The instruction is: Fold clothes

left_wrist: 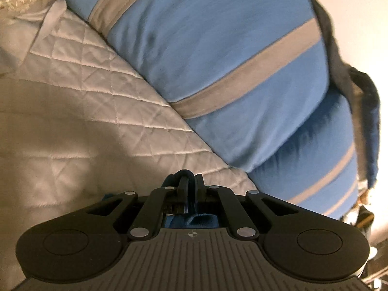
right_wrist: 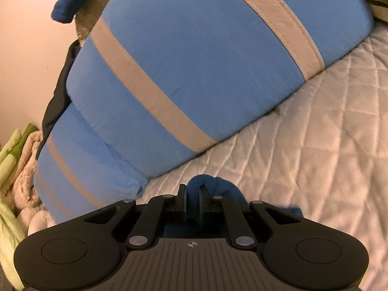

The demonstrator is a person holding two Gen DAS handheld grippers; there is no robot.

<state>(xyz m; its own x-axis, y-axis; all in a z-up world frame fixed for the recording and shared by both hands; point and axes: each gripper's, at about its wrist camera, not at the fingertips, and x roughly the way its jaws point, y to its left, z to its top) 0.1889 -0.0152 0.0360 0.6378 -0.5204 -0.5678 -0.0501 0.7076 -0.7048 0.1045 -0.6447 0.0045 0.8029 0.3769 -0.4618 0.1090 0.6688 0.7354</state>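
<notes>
My left gripper (left_wrist: 190, 181) is shut on a fold of dark blue cloth (left_wrist: 201, 219) that bunches under and between its fingers, low over the white quilted bedspread (left_wrist: 80, 111). My right gripper (right_wrist: 194, 194) is shut on a thick bunch of the same dark blue garment (right_wrist: 203, 181), which bulges out past its fingertips and trails to the right. Most of the garment is hidden beneath both grippers.
Two light blue pillows with grey stripes (left_wrist: 218, 55) (right_wrist: 194, 60) lie just ahead of both grippers. A dark cloth (left_wrist: 363, 92) hangs behind them near the wall. A heap of green and beige laundry (right_wrist: 17, 169) sits at the left of the right wrist view.
</notes>
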